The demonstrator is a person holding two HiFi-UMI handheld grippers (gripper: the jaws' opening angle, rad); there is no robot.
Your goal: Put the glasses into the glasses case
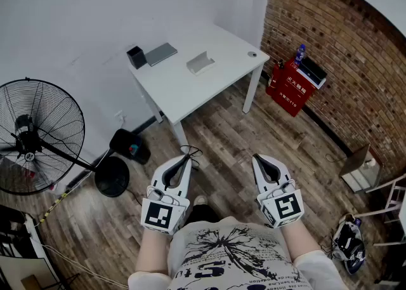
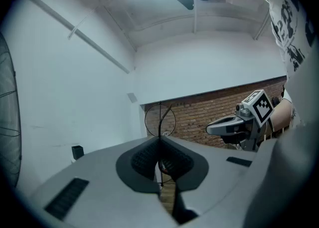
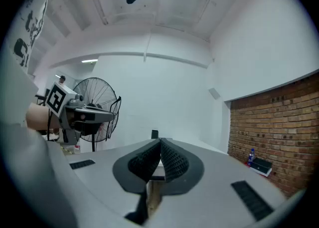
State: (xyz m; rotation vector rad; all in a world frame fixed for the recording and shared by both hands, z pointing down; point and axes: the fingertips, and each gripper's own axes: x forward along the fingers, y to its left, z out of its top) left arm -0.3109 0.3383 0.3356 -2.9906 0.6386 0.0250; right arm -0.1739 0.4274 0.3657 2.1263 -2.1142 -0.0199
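Note:
Thin wire-rimmed glasses (image 1: 190, 151) stick out past the tips of my left gripper (image 1: 183, 159), which is shut on them. In the left gripper view one round lens ring (image 2: 160, 119) stands up just above the closed jaws of the left gripper (image 2: 160, 140). My right gripper (image 1: 262, 158) is held level beside it and is shut with nothing in it; its closed pads (image 3: 169, 158) meet in the right gripper view. Far ahead, a pale open case (image 1: 200, 62) lies on the white table (image 1: 184, 89). Both grippers hover over the wooden floor, well short of the table.
On the table are also a small black box (image 1: 136, 56), a flat grey slab (image 1: 161, 53) and a small dark object (image 1: 252, 54). A large standing fan (image 1: 38, 133) is at the left and a black bag (image 1: 130, 145) lies by the table leg. A red box (image 1: 290, 87) stands against the brick wall.

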